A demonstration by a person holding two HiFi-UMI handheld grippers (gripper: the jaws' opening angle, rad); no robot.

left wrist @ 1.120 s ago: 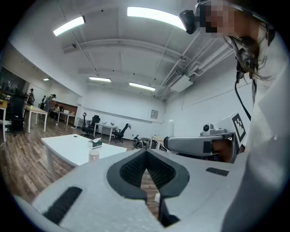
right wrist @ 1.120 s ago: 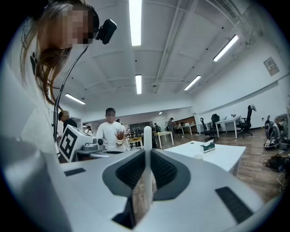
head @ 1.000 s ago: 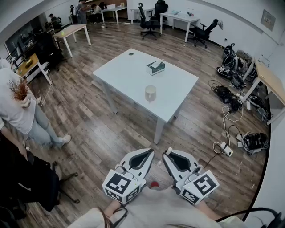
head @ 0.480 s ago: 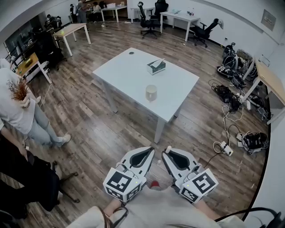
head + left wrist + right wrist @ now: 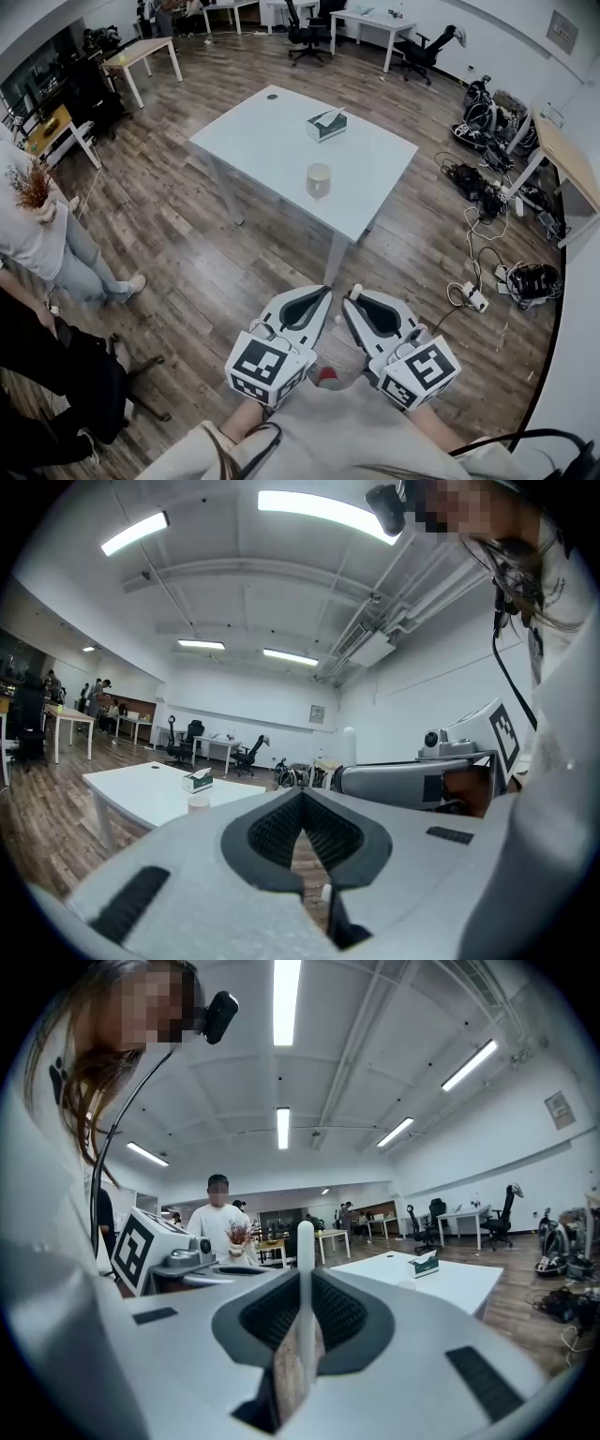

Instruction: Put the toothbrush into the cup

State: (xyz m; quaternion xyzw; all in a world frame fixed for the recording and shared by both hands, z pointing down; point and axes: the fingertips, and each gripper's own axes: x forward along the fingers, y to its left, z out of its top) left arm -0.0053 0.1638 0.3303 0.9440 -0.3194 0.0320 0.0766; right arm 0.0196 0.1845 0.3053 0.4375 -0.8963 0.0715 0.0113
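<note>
A pale cup stands on the white table, well ahead of both grippers. My right gripper is held close to my body over the wood floor, shut on a white toothbrush whose end sticks out past the jaws. In the right gripper view the toothbrush stands upright between the pads. My left gripper sits beside it, shut with nothing in it. From the left gripper view the cup appears small on the table.
A green tissue box lies on the table behind the cup. A person stands at the left with a chair nearby. Cables and bags litter the floor at the right. Desks and office chairs fill the back.
The view has shifted a little toward the table. Both grippers stay close together near my body, the right one still shut on the toothbrush.
</note>
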